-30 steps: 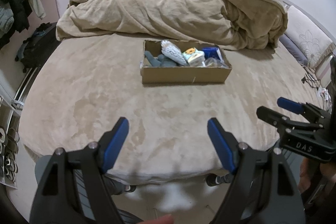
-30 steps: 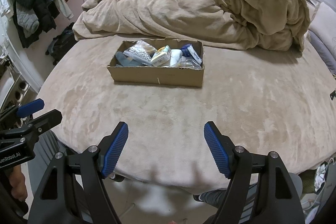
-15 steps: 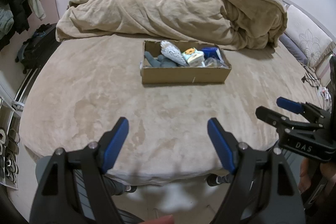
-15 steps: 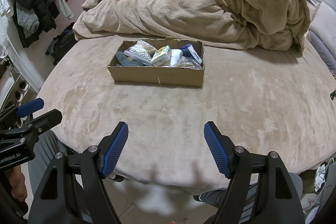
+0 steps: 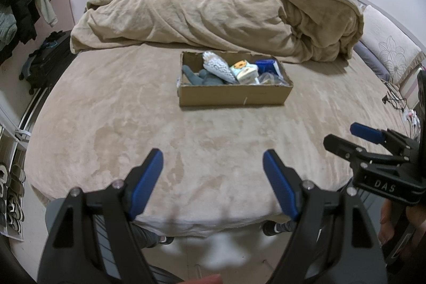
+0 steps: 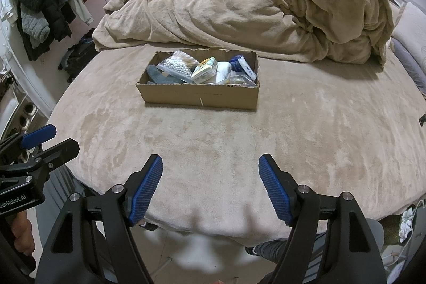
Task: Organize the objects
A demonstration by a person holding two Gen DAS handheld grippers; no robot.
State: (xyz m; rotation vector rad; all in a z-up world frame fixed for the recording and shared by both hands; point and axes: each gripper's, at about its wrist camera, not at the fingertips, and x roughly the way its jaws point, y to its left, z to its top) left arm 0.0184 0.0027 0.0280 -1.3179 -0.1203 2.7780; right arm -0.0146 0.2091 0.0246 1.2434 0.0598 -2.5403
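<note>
Bedroom, tan plush bed [image 6: 293,129] with a heaped duvet [image 6: 239,7] at the back. Left tool [image 5: 213,172] and right tool [image 6: 210,177] both spread wide, holding nothing, hovering over the near edge of the bed. Well beyond them sits a cardboard box [image 6: 199,97] mid-bed, holding a bag of white beads [image 6: 177,65], grey cloth [image 6: 157,75], packets and a blue box [image 6: 243,65]. Nothing loose on the bed. Fits either all items already boxed, or a box waiting to be unpacked and sorted.
</note>
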